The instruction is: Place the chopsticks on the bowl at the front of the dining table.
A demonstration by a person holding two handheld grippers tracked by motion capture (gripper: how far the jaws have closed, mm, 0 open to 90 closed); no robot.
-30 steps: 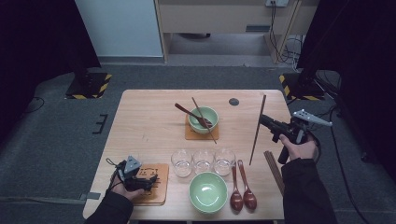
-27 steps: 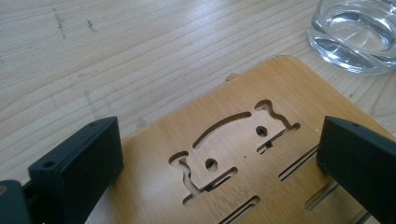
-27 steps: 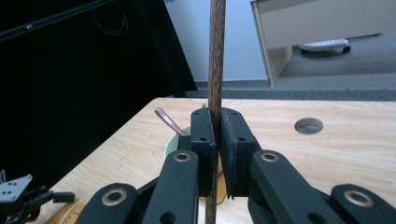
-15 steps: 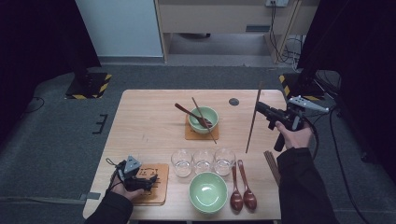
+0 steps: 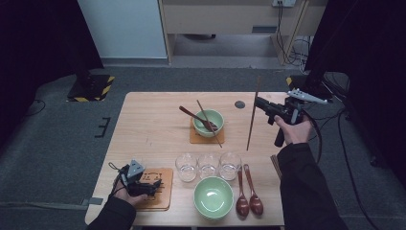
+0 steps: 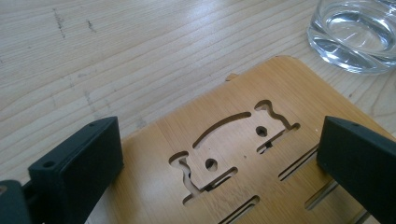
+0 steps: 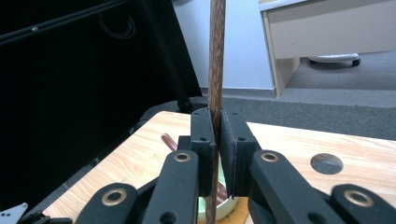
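A dark chopstick [image 5: 252,117] is held upright in the right gripper [image 5: 260,103], right of centre in the high view. Its long axis runs nearly top to bottom of the frame, the upper end above the jaws and the lower tip hanging over bare table [image 5: 153,129], not touching it. To the left of the stick in that view lies the far bowl [image 5: 208,122] on its coaster, with one chopstick and a spoon already leaning in it. The right hand is much the nearer to this bowl, so the move is judged to be a carry leftward and a tilt of the stick into the bowl.

In the right gripper view the jaws are seen closed tight on the chopstick [image 7: 215,70], which passes straight up between the pads [image 7: 201,140].

The left gripper [image 5: 143,184] is at the lower left of the high view, resting over a wooden trivet [image 5: 165,199]. In the left gripper view its jaws are wide apart, nothing is held, and the trivet [image 6: 243,154] lies between them.
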